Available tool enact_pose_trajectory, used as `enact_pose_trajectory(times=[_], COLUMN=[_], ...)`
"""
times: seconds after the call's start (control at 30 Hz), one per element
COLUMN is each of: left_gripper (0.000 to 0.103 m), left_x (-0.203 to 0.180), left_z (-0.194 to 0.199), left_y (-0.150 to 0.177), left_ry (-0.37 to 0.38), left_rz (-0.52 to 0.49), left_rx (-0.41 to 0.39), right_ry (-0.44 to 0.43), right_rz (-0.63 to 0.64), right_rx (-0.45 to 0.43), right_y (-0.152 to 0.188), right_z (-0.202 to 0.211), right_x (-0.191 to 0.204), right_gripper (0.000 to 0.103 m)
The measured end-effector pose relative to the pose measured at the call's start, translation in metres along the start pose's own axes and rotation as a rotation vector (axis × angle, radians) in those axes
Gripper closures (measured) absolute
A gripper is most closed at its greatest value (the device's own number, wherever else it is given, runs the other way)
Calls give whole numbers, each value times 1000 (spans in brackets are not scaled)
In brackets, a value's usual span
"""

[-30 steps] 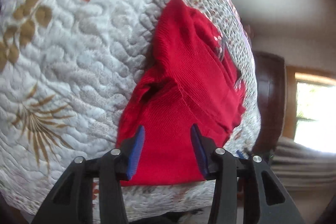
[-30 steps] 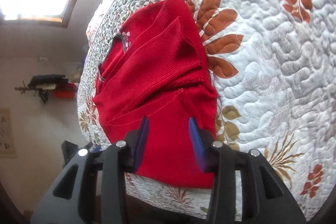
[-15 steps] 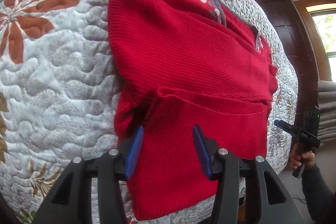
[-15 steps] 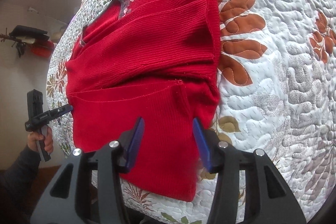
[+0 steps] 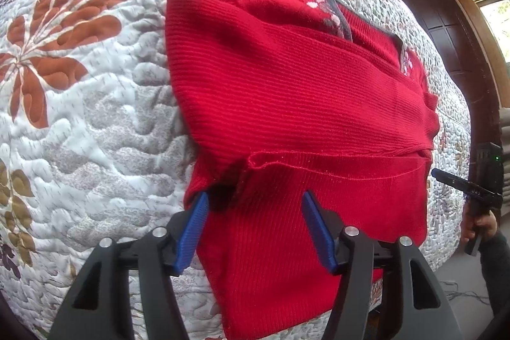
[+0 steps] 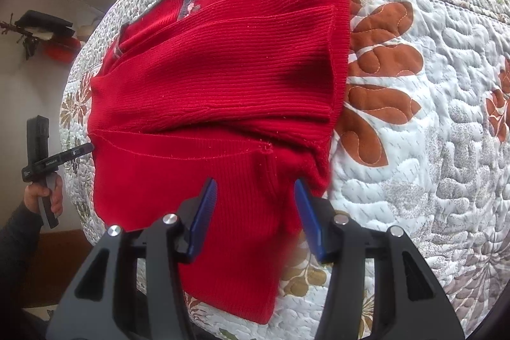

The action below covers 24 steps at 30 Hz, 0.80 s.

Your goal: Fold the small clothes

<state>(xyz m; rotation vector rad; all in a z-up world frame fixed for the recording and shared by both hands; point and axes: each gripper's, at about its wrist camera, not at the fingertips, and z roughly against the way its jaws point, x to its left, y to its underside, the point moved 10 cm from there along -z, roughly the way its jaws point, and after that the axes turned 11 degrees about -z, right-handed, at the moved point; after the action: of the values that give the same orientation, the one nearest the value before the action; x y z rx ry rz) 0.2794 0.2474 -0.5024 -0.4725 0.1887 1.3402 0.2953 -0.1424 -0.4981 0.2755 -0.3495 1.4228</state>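
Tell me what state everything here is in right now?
red sweater: partly folded, sleeves laid across, lying on the quilt.
quilt: spread flat under it.
left gripper: open, over the hem, gripping nothing.
right gripper: open, over the hem, gripping nothing.

floral quilt [image 5: 95, 123], dark wooden door [image 5: 452, 31], wall shelf [image 6: 38, 24].

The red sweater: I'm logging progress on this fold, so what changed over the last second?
Both grippers came closer over the red sweater: it fills more of each view. The left gripper and right gripper stayed open, gripping nothing. The sweater stayed partly folded on the quilt.
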Motion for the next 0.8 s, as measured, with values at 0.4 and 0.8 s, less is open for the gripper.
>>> enact_pose_trajectory(times=[0.4,0.8], left_gripper=[43,94], left_x=[-12,-10], left_z=[-13,-14], left_y=[-1,-2], left_ry=[34,74], left_rz=[-54,-72], left_rx=[22,26], right_ry=[3,-15], right_rz=[3,-7], right_rx=[34,39], right_y=[5,5], right_z=[-19,-23], right_x=[5,6], right_gripper=[53,79])
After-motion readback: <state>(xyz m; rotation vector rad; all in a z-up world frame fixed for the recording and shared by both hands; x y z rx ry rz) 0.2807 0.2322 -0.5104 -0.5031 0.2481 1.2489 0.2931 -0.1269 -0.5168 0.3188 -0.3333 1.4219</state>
